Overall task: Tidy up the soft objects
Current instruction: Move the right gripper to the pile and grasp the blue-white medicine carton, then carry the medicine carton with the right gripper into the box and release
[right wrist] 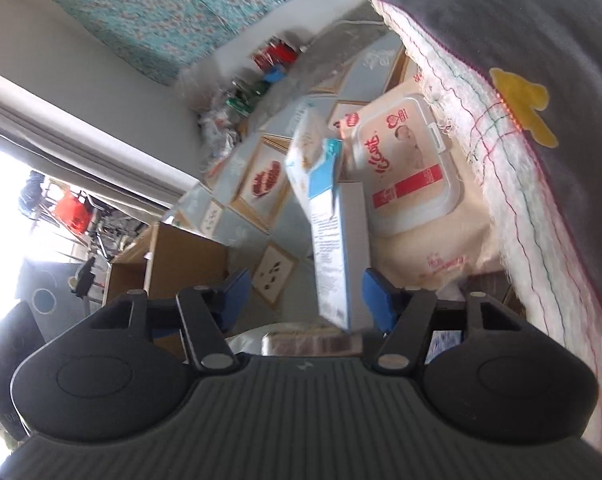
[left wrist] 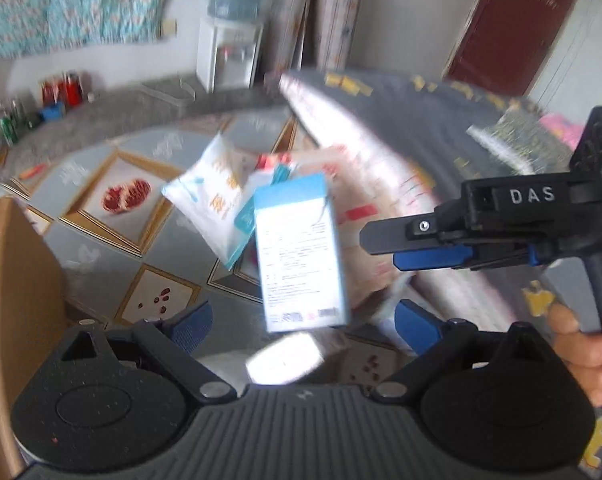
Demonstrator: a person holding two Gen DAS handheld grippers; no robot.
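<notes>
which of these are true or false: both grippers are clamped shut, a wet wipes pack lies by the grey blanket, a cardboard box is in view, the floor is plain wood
1. Both grippers are clamped shut. False: left gripper and right gripper both stand open.
2. A wet wipes pack lies beside the grey blanket. True.
3. A cardboard box is in view. True.
4. The surface is plain wood. False: the patterned surface shows pomegranate pictures.

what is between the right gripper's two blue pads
The pale blue printed box stands between the right gripper pads, nearer one of them, with no clear grip; the right wrist view shows it.
</notes>
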